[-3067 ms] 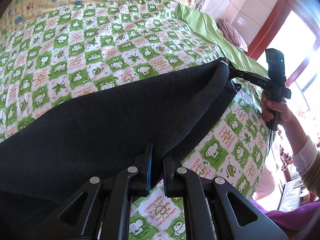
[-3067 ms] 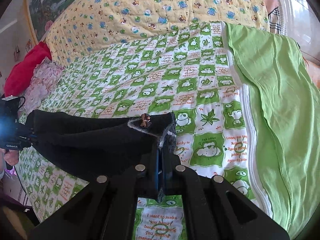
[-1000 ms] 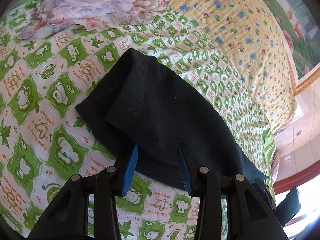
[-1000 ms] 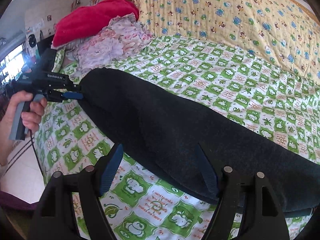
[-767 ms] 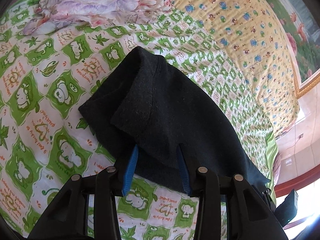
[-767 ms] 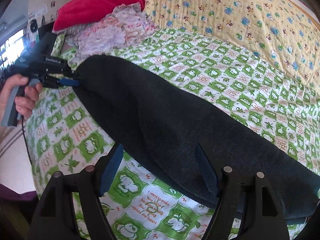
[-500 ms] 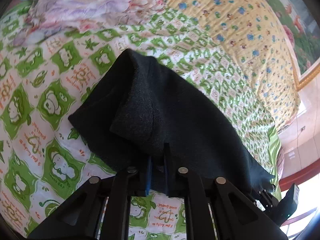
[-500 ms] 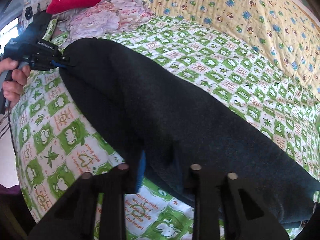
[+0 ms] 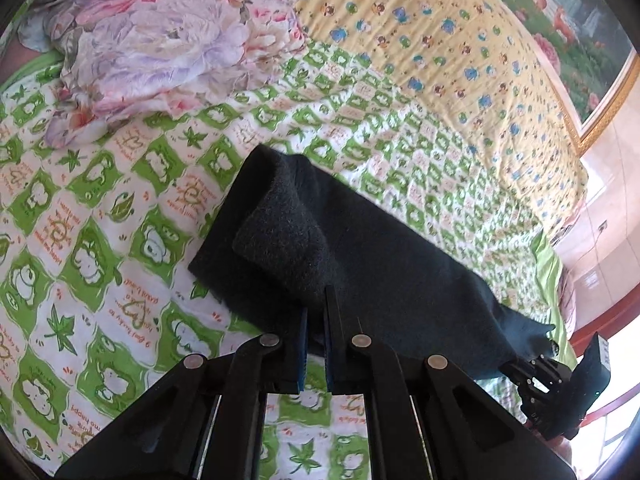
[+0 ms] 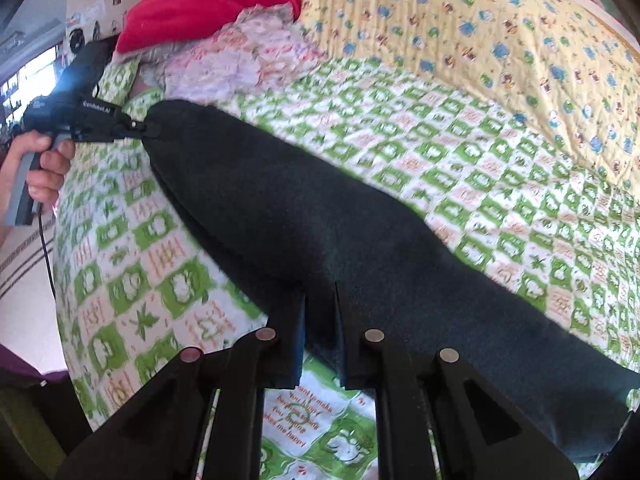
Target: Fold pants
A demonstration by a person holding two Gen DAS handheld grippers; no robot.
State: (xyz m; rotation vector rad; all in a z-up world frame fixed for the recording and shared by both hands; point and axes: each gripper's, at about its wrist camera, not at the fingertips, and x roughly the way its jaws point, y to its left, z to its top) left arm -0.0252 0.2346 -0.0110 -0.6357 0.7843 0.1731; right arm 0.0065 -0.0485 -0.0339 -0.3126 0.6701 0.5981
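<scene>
Both hand-held grippers, left hand-held gripper (image 9: 314, 312) and right hand-held gripper (image 10: 320, 300), are clamped on the black pants (image 9: 360, 256); lifting unevenly could slip the thin edge bite.

The green-and-white bedsheet (image 10: 288, 412) carries orange script in its white squares, reading "I want to make you happy because seeing you smiling makes me happy". The left gripper (image 10: 148, 130) bears small white lettering on its side, too blurred to read surely.
</scene>
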